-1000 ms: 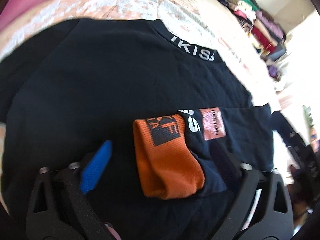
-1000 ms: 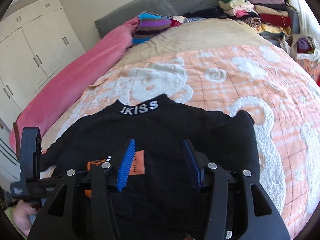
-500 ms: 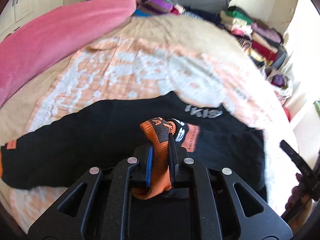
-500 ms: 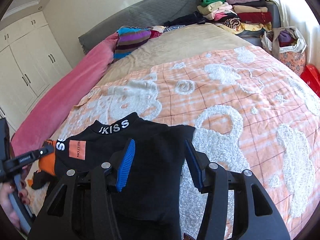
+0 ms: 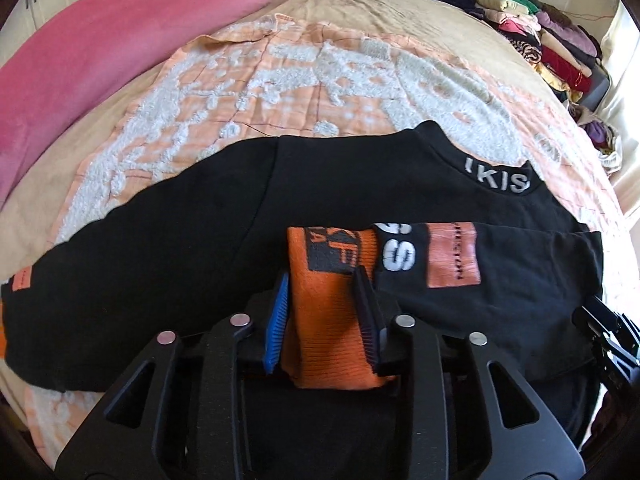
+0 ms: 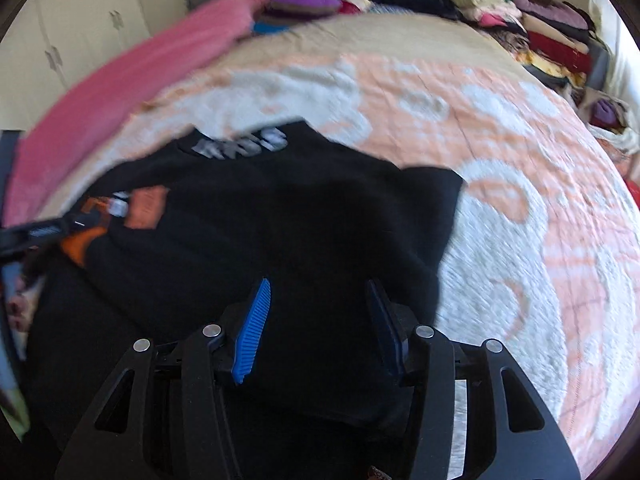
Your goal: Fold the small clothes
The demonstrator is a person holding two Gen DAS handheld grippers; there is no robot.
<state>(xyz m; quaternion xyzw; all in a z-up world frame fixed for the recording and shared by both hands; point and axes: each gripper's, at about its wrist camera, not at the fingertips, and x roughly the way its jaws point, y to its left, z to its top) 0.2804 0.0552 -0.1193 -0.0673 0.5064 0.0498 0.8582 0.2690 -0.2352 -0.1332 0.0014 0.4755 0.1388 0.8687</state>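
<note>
peach-and-white bedspread point(image 5: 304, 80) carries black sweater point(image 5: 200, 240), spread flat; left gripper point(image 5: 322, 308) jaws just opening, orange cuff point(image 5: 328, 320) lying between them; right gripper point(image 6: 318, 320) spread over black cloth, slightly closing.

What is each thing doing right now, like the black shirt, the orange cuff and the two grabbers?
Black long-sleeved top: spread on the bed, one sleeve folded across its body, the other stretched out.
Orange ribbed cuff: lying on the top, between the left gripper's pads.
Left gripper: jaws have just been opening, pads at the cuff's sides.
Right gripper: open over black fabric, jaws closing a little.
Stacked folded clothes: piled at the bed's far corner.
</note>
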